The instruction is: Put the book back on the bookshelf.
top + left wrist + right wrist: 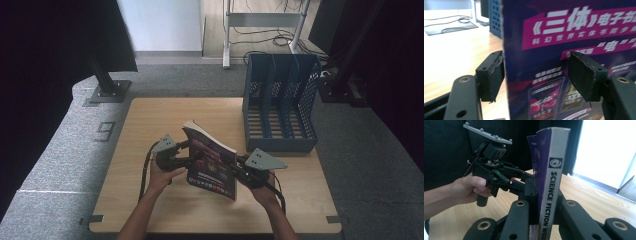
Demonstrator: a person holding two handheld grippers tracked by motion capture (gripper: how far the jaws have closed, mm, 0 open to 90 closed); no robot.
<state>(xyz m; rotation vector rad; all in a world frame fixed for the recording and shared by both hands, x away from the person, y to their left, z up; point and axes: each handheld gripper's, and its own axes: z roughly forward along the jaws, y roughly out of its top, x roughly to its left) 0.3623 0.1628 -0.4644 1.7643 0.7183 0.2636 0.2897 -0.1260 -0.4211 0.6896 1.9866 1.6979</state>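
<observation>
a light wooden tabletop (150,125) carries a blue slotted file rack (280,102) standing at its far right corner; the wood left of the rack lies bare.

A wooden table (150,125) stands on grey carpet (60,150), black curtains (50,40) at both sides.

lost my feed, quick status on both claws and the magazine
Right claw shut on magazine spine. Left claw open astride its cover edge. Magazine upright over table. File rack behind, nothing between.
</observation>
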